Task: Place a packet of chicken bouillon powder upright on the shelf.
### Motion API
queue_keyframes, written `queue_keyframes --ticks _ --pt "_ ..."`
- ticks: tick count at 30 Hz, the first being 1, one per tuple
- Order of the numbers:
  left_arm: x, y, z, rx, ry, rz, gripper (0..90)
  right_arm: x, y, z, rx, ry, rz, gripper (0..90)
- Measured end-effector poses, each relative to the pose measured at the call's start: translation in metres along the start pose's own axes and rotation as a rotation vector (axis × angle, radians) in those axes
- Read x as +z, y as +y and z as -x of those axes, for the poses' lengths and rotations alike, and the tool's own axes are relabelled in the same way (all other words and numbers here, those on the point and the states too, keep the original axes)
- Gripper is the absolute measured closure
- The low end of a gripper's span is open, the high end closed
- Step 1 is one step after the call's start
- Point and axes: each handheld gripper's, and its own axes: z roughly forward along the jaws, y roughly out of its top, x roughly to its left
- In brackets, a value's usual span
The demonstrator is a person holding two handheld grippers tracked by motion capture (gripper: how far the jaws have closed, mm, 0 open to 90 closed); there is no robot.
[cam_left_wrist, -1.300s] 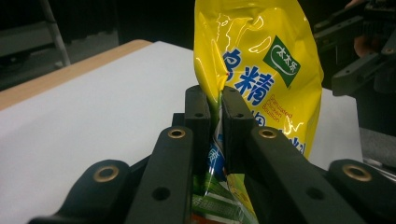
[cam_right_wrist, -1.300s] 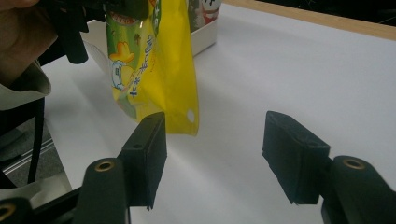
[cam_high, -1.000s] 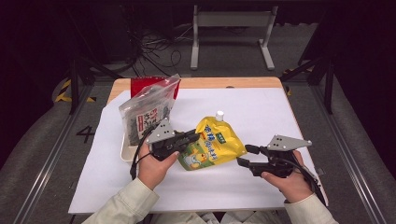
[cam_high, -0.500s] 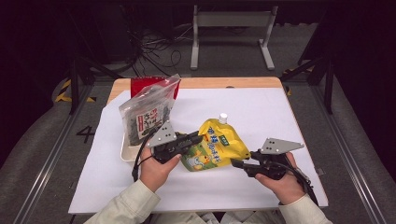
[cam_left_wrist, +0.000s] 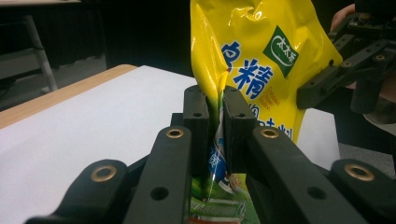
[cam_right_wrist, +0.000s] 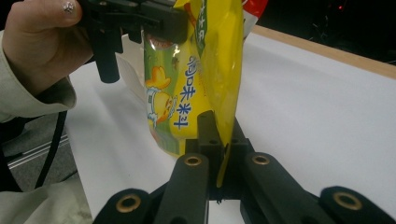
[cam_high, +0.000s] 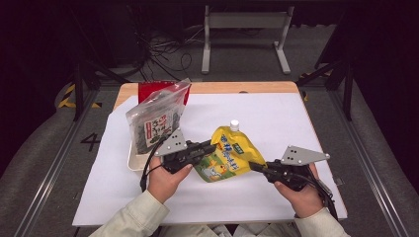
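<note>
High view: both tools clamp yellow pouch; seaweed bag stands beside.

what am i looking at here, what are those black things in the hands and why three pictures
A person sits at a table covered with a white sheet and holds a hand-operated gripper in each hand: a black tool with two jaws that pinch.

The high view looks down from above the table. The other two come from small cameras riding on each gripper, looking along its own jaws.

Both grippers pinch one yellow spouted pouch. The left gripper is clamped on one edge; its own view shows the pouch's edge squeezed between its jaws. The right gripper has just closed on the opposite edge.

Farther left, a clear bag of dark food stands in a pale tray, with a red packet behind it.
</note>
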Motion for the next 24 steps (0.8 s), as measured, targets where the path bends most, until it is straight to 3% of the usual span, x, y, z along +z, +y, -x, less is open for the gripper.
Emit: queue_keyframes --ticks 11,13,16,20,24 --pt "-0.001 -0.001 -0.001 -0.003 -0.028 -0.03 77.4 -0.011 0.009 -0.002 -0.017 -0.021 0.027 89.5" --pt "0.001 -0.001 -0.001 -0.019 -0.033 -0.038 71.3 -0.012 0.011 -0.002 -0.026 -0.02 0.025 89.5" --pt "0.004 -0.002 0.001 -0.009 -0.018 -0.068 54.8 -0.014 0.014 -0.002 -0.039 -0.006 0.003 89.5" --pt "0.006 -0.003 0.001 0.024 -0.018 -0.103 40.4 -0.018 0.021 -0.004 -0.065 0.006 -0.038 89.5" --pt "0.009 -0.003 0.002 0.037 -0.061 -0.14 37.8 -0.02 0.024 -0.004 -0.095 0.003 -0.079 89.4"
